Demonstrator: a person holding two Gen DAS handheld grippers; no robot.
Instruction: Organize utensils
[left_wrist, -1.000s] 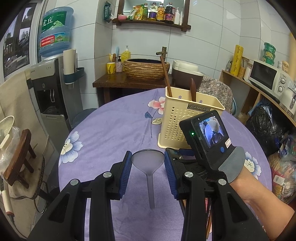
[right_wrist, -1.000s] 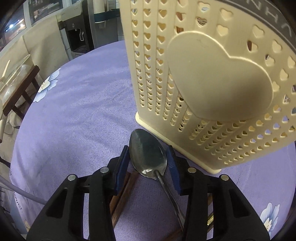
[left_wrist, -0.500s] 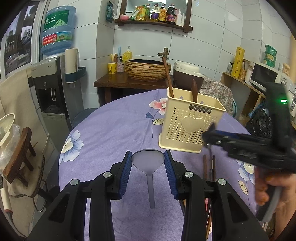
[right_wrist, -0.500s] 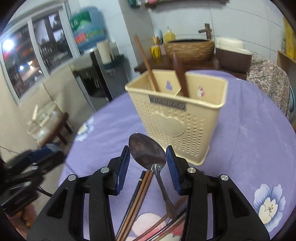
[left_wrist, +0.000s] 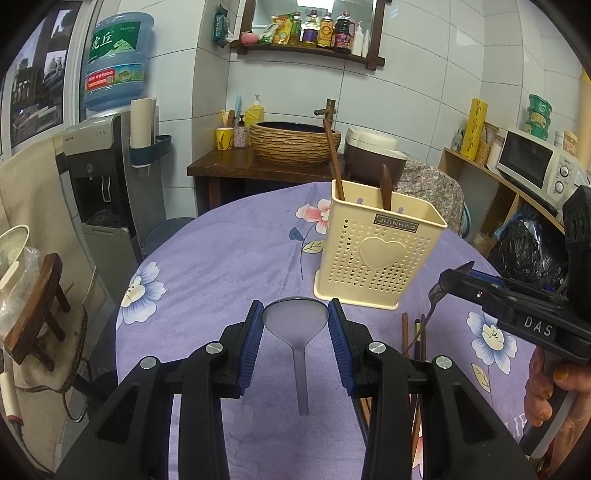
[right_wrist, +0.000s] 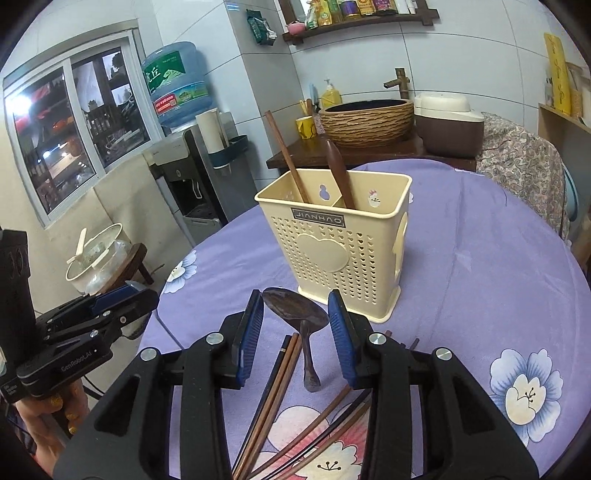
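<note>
Left wrist view.
- Left gripper (left_wrist: 295, 332): fingers partly open, closed on the bowl of a translucent grey plastic spoon (left_wrist: 297, 328). Spoon's long axis runs from frame centre down toward the lower edge, handle trailing toward the camera.
- Cream perforated utensil holder (left_wrist: 380, 254): upright on the purple floral tabletop (left_wrist: 221, 266), centre right, above and right of the fingers. Plate on its rim reads "JIANHAO". A wooden chopstick (left_wrist: 334, 158) and a dark wooden handle (left_wrist: 386, 186) stand in it.
- Right gripper (left_wrist: 452, 282): enters from the right edge, body marked "DAS", a dark spoon hanging from its tip. It lies nearer the holder than the left.
- Loose chopsticks (left_wrist: 415, 334): flat on the cloth, lower right, below the holder.
- Water jug (left_wrist: 116, 62), upper left: Chinese characters, too small to read in full.

Right wrist view.
- Right gripper (right_wrist: 295, 325): fingers partly open, gripping the bowl of a dark metal spoon (right_wrist: 295, 308); they have just been closing on it. Handle points down-frame toward the camera, clear of the cloth.
- Utensil holder (right_wrist: 340, 251): frame centre, directly above the fingers, open top with two compartments. Judged next: raise the spoon over the rim and tip its handle down.
- Left gripper (right_wrist: 110, 306): left edge, side marked "GenRoboLAI" as far as legible.
- Chopsticks (right_wrist: 280, 373): fanned on the cloth, lower centre.
</note>
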